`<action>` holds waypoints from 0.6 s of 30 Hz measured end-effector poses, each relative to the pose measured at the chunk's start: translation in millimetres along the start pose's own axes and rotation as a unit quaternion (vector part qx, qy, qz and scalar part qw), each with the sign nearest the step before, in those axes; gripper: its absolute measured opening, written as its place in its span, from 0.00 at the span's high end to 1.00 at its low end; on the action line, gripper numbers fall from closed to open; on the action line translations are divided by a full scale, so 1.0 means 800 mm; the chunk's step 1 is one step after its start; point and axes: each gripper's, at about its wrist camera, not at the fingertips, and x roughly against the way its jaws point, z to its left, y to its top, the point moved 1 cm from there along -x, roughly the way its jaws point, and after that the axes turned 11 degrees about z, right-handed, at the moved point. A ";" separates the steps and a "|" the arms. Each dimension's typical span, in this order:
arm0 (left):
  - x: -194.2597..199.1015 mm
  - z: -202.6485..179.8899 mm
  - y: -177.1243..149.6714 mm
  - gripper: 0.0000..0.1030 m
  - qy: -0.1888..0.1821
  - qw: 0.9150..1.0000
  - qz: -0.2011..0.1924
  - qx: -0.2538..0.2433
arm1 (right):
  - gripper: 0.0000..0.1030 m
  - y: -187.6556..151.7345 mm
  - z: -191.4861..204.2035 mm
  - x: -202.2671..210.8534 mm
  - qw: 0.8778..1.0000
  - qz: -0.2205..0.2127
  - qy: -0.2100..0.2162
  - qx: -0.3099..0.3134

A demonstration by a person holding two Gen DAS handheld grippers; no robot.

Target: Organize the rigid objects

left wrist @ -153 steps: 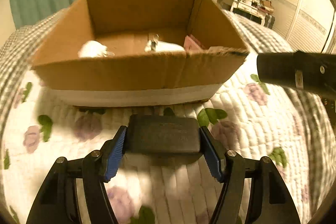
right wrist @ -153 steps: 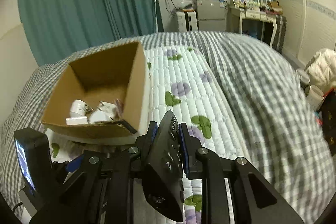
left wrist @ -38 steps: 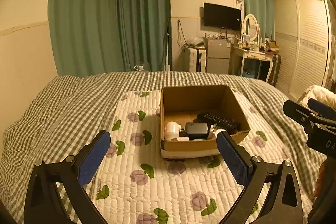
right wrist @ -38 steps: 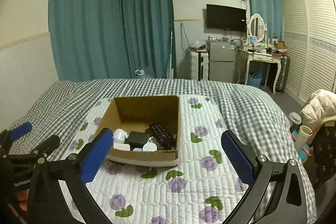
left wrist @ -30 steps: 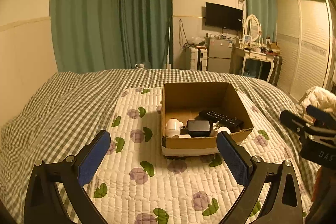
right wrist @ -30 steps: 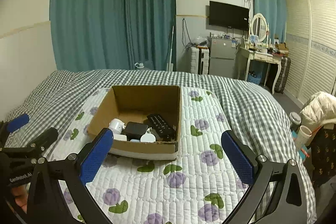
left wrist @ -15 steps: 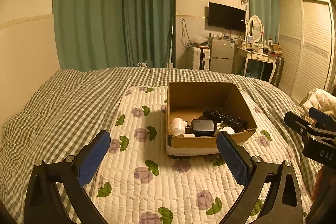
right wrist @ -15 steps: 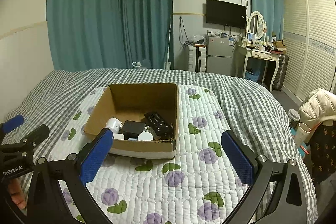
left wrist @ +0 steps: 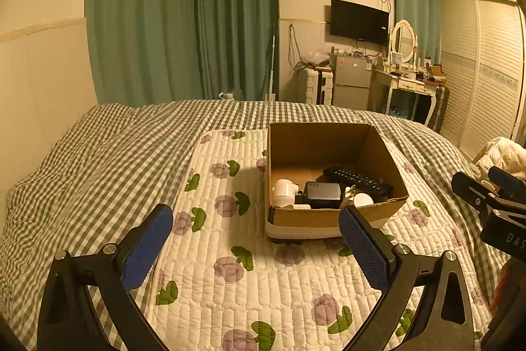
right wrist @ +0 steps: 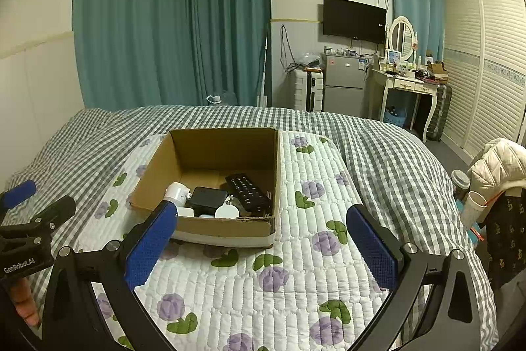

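Hovering well back from the cardboard box (right wrist: 227,229), the left gripper (left wrist: 256,247) and right gripper (right wrist: 263,240) hold their jaws wide and empty — the remote control (right wrist: 248,191), black power bank (right wrist: 207,197) and white pieces lie gathered inside it on the bed's floral quilt (right wrist: 296,268), so the tidying looks finished.

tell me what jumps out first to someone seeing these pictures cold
The open cardboard box in the middle of the floral quilt on the bed draws the eye, with a black remote, a dark case and white pieces inside. Both grippers, left and right, hang wide open and hold nothing in front of it.
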 end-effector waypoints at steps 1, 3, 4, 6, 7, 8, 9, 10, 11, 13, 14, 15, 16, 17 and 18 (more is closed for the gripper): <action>0.000 0.001 0.000 0.00 0.000 1.000 0.000 0.001 | 0.00 0.000 0.000 0.000 1.000 0.001 0.000 0.000; 0.000 0.001 -0.001 0.00 0.002 1.000 -0.001 0.000 | 0.00 0.000 0.000 -0.002 1.000 0.001 -0.001 0.001; 0.000 0.001 -0.001 0.00 0.002 1.000 -0.001 0.000 | 0.00 0.000 0.000 -0.002 1.000 0.002 0.000 0.000; 0.000 0.001 -0.001 0.00 0.005 1.000 -0.002 -0.003 | 0.00 0.000 0.001 -0.003 1.000 0.003 0.000 0.000; 0.001 0.000 -0.001 0.00 0.007 1.000 -0.003 -0.005 | 0.00 0.000 0.001 -0.003 1.000 0.004 0.000 0.000; 0.000 0.000 -0.001 0.00 0.007 1.000 -0.003 -0.006 | 0.00 0.001 0.002 -0.003 1.000 0.004 0.000 0.001; 0.000 0.000 -0.001 0.00 0.009 1.000 -0.004 -0.006 | 0.00 0.000 0.002 -0.003 1.000 0.005 0.000 0.001; 0.000 -0.001 -0.001 0.00 0.012 1.000 -0.004 -0.007 | 0.00 0.001 0.002 -0.003 1.000 0.005 0.001 0.000; 0.000 -0.001 -0.002 0.00 0.013 1.000 -0.004 -0.008 | 0.00 0.000 0.002 -0.004 1.000 0.005 0.001 0.001; -0.001 -0.002 -0.003 0.00 0.013 1.000 -0.003 -0.011 | 0.00 -0.001 0.003 -0.005 1.000 0.006 0.002 0.001; -0.001 -0.002 -0.003 0.00 0.013 1.000 -0.003 -0.011 | 0.00 -0.001 0.003 -0.005 1.000 0.006 0.002 0.002; -0.001 -0.002 -0.003 0.00 0.011 1.000 -0.002 -0.011 | 0.00 -0.002 0.003 -0.006 1.000 0.007 0.002 0.002; -0.001 -0.002 -0.003 0.00 0.009 1.000 -0.001 -0.010 | 0.00 -0.002 0.004 -0.007 1.000 0.007 0.001 0.003; -0.002 -0.002 -0.004 0.00 0.007 1.000 -0.001 -0.010 | 0.00 -0.003 0.004 -0.007 1.000 0.008 0.002 0.003; -0.002 -0.002 -0.005 0.00 0.007 1.000 -0.001 -0.011 | 0.00 -0.004 0.004 -0.009 1.000 0.011 0.004 0.002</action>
